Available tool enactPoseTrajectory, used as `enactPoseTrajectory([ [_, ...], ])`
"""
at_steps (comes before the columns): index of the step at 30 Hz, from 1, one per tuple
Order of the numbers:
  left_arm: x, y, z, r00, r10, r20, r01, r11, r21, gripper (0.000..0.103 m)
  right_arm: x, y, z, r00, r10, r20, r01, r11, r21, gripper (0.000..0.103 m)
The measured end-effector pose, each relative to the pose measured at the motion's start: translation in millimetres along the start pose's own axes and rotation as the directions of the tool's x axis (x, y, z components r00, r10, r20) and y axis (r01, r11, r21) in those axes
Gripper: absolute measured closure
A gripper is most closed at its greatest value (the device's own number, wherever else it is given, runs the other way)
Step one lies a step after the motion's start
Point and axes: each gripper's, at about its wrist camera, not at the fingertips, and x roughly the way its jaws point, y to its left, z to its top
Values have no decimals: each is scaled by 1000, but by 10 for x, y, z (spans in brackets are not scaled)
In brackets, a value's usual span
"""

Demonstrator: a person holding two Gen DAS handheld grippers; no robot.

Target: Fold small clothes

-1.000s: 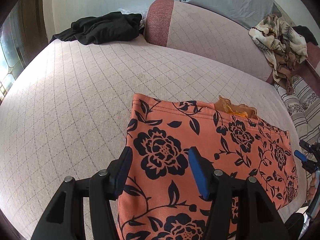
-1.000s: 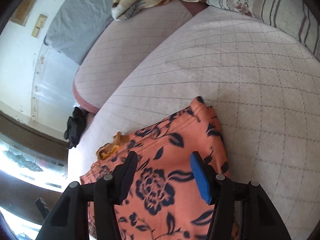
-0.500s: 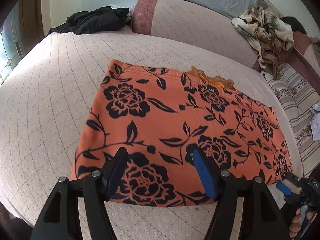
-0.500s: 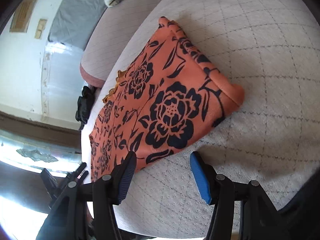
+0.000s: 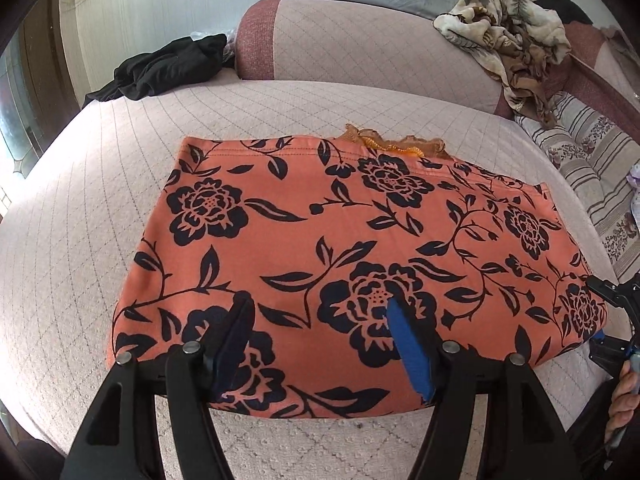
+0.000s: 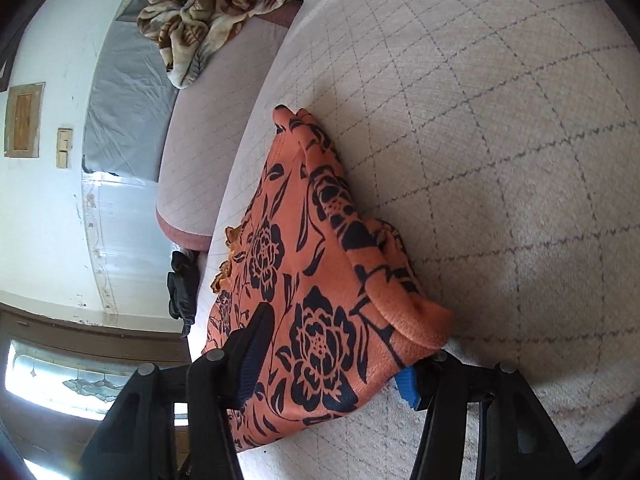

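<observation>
The orange floral garment (image 5: 360, 256) is lying flat, already folded into a broad rectangle, in the middle of the quilted sofa seat (image 5: 80, 216), with a strip of orange lace (image 5: 396, 145) peeking out at its far edge; the left gripper (image 5: 324, 340) is hovering over the garment's near edge, its jaws standing apart with cloth showing beneath them but nothing pinched; the right gripper (image 6: 332, 364) is straddling the garment's near right corner, one finger lying on top of the cloth and the blue-padded one tucked below the rolled edge, and its jaws are closing with that corner between them, though the pads are not yet visibly pressing. By my reading, the step in hand is taking hold of the garment's near edge for the next fold. The next move is calling for both grippers to be pinching all layers at the near edge, the left lowering onto the cloth first, then lifting together and carrying that edge toward the garment's far edge; uneven lifting is likely to skew the fold. A black garment (image 5: 160, 68) and a patterned blanket (image 5: 508, 28) are lying well beyond the orange garment.
</observation>
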Motion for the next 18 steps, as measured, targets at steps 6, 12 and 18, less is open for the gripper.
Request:
enactPoseTrajectory([
  [6,233,-223,-74,996,67,-57,-61,993,106,33,1,45,27,998,-57,15,58,996,-63,65],
  [12,72,-302,4,1000,-25,1,25,997,72,33,-17,109,22,997,-74,22,75,993,-85,53],
  [18,258,-522,-83,999,24,-39,-17,983,182,31,19,106,35,997,-72,19,73,994,-78,50],
])
